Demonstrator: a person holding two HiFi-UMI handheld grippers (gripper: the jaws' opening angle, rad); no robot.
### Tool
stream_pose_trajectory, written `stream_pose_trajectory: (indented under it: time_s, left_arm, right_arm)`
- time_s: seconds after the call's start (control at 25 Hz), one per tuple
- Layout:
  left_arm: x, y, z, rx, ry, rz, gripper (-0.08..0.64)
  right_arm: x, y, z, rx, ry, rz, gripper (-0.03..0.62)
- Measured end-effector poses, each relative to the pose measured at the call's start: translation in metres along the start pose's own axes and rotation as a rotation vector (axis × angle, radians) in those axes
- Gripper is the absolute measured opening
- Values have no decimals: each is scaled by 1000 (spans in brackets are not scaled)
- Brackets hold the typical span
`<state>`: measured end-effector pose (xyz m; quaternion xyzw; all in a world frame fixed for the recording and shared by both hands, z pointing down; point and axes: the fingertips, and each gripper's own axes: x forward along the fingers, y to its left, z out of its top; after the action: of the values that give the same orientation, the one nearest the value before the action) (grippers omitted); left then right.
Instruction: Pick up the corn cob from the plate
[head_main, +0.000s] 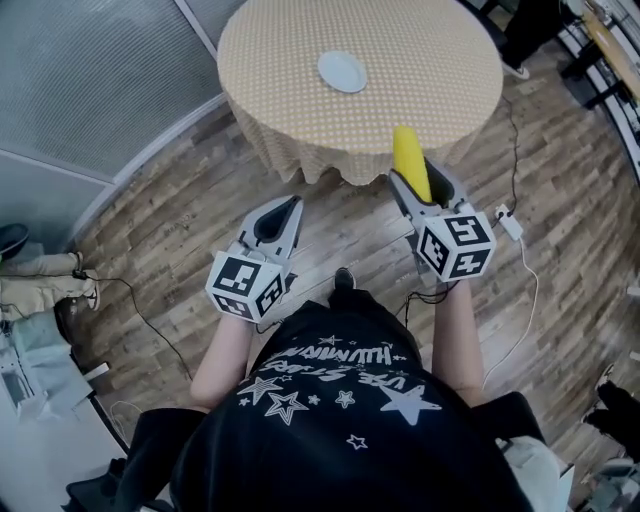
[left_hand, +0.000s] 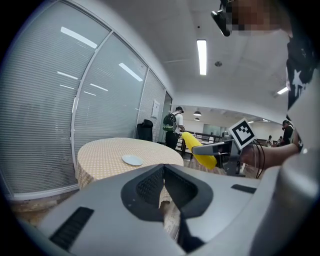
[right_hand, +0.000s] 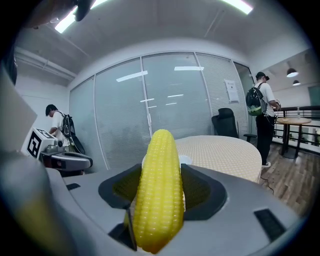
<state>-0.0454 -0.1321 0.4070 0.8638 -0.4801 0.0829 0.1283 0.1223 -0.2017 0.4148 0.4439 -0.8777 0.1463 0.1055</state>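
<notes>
My right gripper is shut on a yellow corn cob, which points forward over the near edge of the round table. In the right gripper view the corn cob fills the gap between the jaws. A white plate lies bare on the table's tan dotted cloth; the plate also shows in the left gripper view. My left gripper hangs over the wooden floor, short of the table, shut with nothing in it. From the left gripper view I see the corn cob and the right gripper.
The round table's cloth hangs down at the near edge. Glass walls with blinds stand at the left. A cable and white power strip lie on the floor at the right. A person with a backpack stands beyond the table.
</notes>
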Motion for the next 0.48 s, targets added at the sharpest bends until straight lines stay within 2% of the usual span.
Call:
stream_pose_trajectory:
  time_s: [0.16,0.48]
  left_arm:
    - [-34,1,-8,-10,-7,4,8]
    - [-85,-6,-3,34,-40,-17,9]
  right_arm:
    - [-17,34,1,0,-16,7,252]
    - [-49,89,0,-24,-43,-16,252]
